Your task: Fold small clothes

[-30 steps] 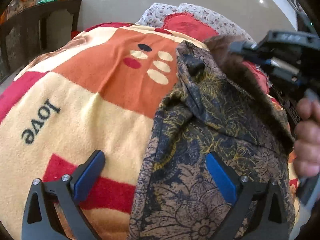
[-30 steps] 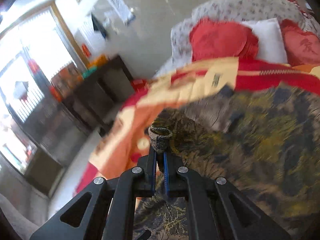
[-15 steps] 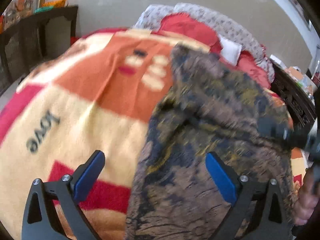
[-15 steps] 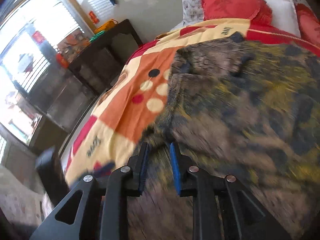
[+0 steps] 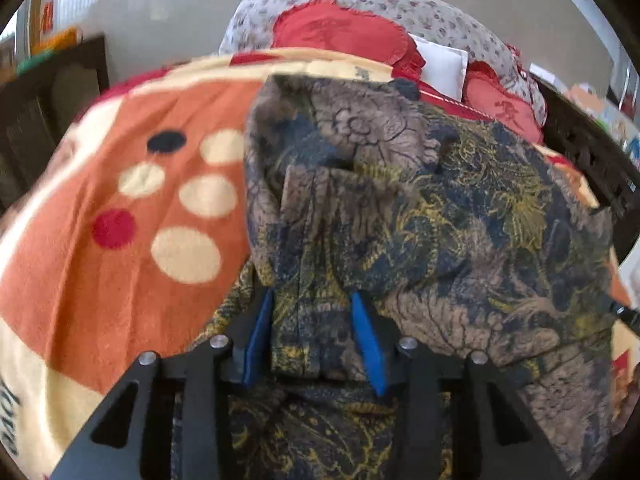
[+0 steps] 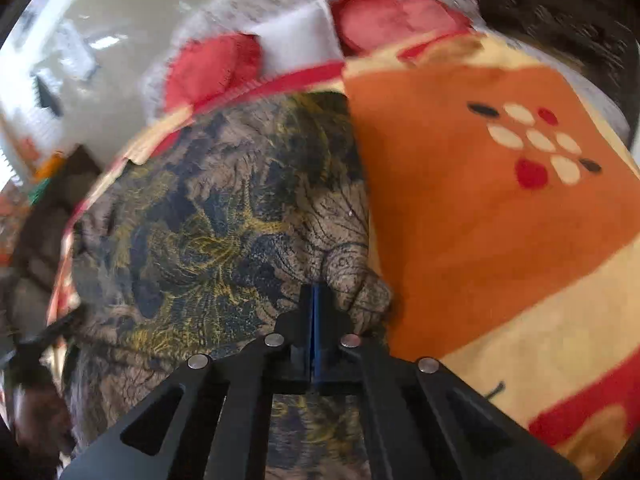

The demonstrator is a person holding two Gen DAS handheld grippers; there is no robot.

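A brown, navy and yellow patterned garment [image 5: 420, 208] lies spread on a bed, over an orange, cream and red blanket [image 5: 132, 208] with cream, red and dark dots. In the left wrist view a thick fold of the garment's near edge sits between the blue pads of the left gripper [image 5: 312, 332]; its jaws are about half open and closing on that fold, the pads right at the cloth on both sides. In the right wrist view the right gripper [image 6: 316, 320] has its jaws fully together, pinching a bunched bit of the garment's near right corner, just beside the bare blanket. The rest of the cloth stretches away from both grippers toward the far end of the bed, where red cushions [image 5: 340, 32] and a white pillow [image 5: 440, 66] rest against a floral-print bolster [image 5: 440, 12]. Dark wooden furniture [image 5: 48, 92] stands to the left of the bed.
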